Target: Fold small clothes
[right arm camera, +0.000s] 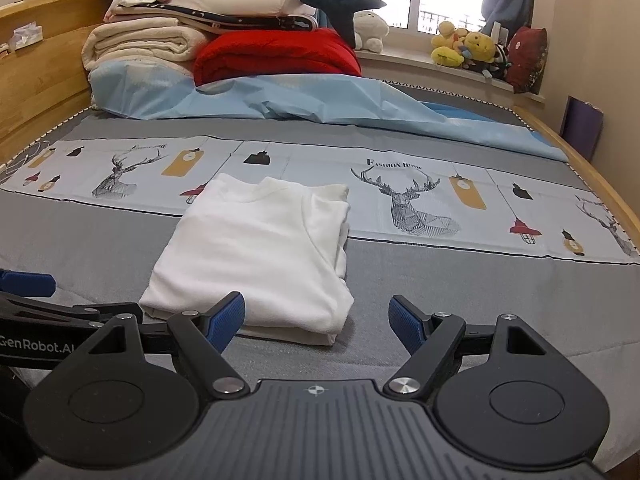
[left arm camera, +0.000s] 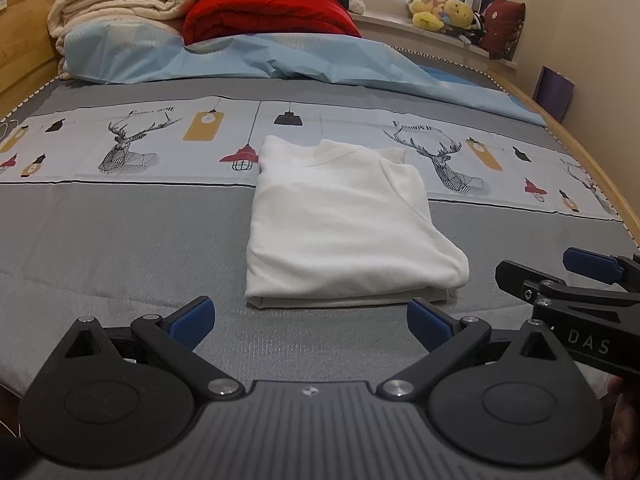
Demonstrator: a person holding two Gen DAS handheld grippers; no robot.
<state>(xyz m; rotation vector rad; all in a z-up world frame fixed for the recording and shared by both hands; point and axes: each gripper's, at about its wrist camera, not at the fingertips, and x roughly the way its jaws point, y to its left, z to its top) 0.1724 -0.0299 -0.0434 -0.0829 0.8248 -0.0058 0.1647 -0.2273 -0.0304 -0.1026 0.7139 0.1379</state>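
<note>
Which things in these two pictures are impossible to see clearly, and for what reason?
- White garment: its type and the layers beneath stay hidden by the top fold, both views.
- Plush toys on the windowsill: too small to tell apart, both views.
- Right gripper in the left wrist view: cut off by the right edge.
- Left gripper in the right wrist view: cut off by the left edge.
- The person's hands: behind both cameras.
</note>
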